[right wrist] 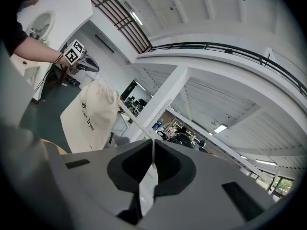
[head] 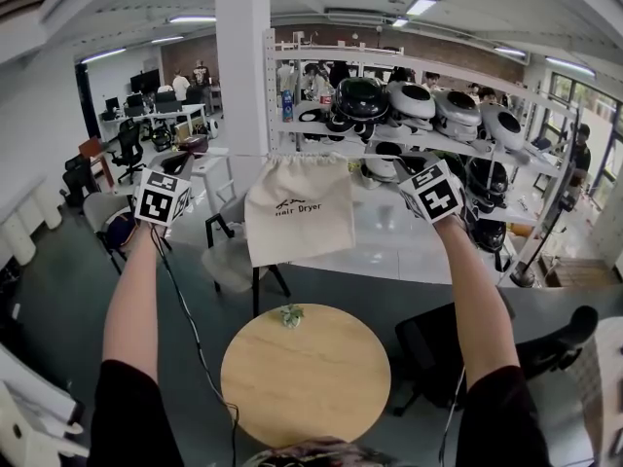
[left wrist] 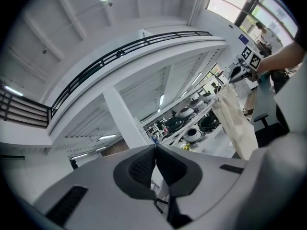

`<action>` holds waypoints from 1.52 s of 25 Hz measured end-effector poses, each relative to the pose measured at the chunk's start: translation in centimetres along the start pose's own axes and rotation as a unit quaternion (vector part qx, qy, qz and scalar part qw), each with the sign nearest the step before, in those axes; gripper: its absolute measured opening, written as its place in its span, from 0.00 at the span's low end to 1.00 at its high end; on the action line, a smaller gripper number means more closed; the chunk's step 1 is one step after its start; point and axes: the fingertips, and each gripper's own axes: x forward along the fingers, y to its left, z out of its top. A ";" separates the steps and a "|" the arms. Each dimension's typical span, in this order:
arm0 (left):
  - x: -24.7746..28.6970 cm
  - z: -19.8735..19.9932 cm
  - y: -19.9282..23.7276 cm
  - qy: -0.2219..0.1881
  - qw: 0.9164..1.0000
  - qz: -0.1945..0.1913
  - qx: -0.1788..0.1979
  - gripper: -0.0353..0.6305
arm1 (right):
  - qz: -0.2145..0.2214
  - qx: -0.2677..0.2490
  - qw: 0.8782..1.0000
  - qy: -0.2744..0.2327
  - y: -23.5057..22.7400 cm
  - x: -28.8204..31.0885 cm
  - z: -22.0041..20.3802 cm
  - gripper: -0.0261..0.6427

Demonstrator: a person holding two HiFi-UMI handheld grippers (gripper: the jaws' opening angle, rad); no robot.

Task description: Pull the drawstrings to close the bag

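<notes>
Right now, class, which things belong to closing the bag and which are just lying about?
Job in hand: cloth bag, drawstring, left claw, right claw.
Lying about: round table, small green thing on it, shelf, office chair.

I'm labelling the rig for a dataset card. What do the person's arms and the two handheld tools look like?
The person wears short black sleeves. The left tool and right tool are grey with dark textured pads. Each carries a cube of black-and-white square markers. A thin black cable hangs from the left one.
</notes>
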 end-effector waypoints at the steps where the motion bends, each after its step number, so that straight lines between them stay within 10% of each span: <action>1: 0.0 0.0 0.0 -0.001 1.000 0.000 -0.003 0.08 | 0.000 0.002 1.000 0.000 0.1 0.0 0.0 0.04; 38: 1.5 -0.5 0.4 0.001 0.999 -0.014 -0.035 0.08 | 0.004 0.006 1.000 -0.022 0.5 1.4 0.1 0.04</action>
